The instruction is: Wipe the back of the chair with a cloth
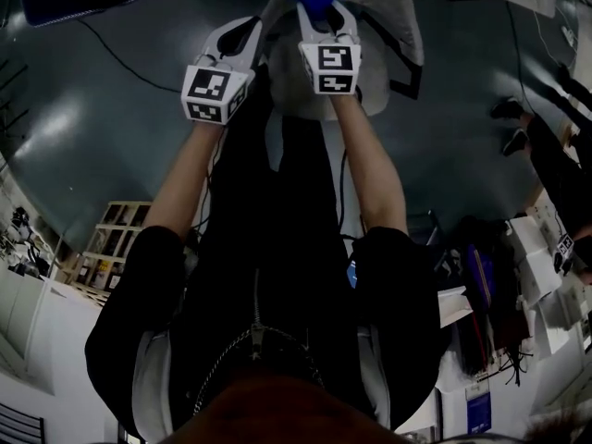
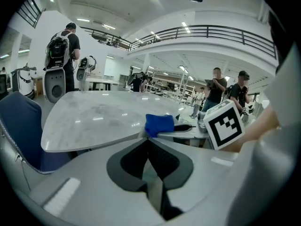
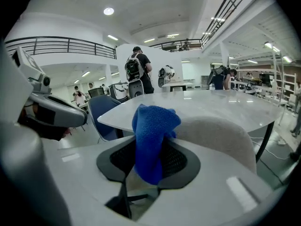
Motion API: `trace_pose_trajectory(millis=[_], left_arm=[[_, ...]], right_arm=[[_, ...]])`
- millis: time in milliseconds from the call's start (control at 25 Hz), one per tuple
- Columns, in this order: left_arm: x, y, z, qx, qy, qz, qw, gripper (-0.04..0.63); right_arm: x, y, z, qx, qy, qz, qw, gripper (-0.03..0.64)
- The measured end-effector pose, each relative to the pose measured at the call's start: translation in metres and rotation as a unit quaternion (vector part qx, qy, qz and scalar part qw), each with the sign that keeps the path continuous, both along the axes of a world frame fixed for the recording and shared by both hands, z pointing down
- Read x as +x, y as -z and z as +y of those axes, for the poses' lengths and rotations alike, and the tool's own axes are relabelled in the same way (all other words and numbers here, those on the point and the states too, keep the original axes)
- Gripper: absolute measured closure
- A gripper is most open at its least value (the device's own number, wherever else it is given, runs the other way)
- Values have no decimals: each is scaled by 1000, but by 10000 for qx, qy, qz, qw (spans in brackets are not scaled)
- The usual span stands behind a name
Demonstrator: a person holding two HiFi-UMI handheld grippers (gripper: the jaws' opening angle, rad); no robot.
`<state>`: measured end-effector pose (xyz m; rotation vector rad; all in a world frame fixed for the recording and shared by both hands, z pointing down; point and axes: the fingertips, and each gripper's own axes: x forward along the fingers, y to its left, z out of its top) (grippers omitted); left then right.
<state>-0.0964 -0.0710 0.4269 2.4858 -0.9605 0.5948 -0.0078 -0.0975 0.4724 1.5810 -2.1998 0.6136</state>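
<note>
**Bunched cloth, light pinch: the drag may pull it free**

The cloth is a blue, nubbly microfibre, wadded into a soft lump and hanging in a fold. The right tongs are clamped on it, and only a narrow part seems to sit between the dark, meshed pads. It hangs at the top edge of the chair back, a rounded shell in pale grey, slightly fuzzy fabric. Whether the two touch cannot be told.

That fabric would likely grab the microfibre, so a firm stroke could tug the cloth out of the pinch. If the wad rides up, the hard tips might rub the upholstery instead. A lump this small would also wipe only a thin stripe.

The left tongs are closed on nothing and held just beside the right, not bracing the chair, so it may shift under pressure. Beyond lies the smooth, glossy white surface.
</note>
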Motion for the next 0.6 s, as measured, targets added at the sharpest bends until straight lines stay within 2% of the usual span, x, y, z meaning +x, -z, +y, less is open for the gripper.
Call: trace_pose_trajectory(millis=[160,400,600], left_arm=[[-15,-3,-5,-99,215,-38,9997,586],[-11,-5,-6,-139,187,-50,9997,586],[1,-9,-2,-46,34,-145,9999,586]], right_arm=[[-13,-4,-18,-75,249,25,9997,486],[-7,-10,-31,-195,341,63,9992,486],[9,-14,-30,-216,226,105,9995,486]])
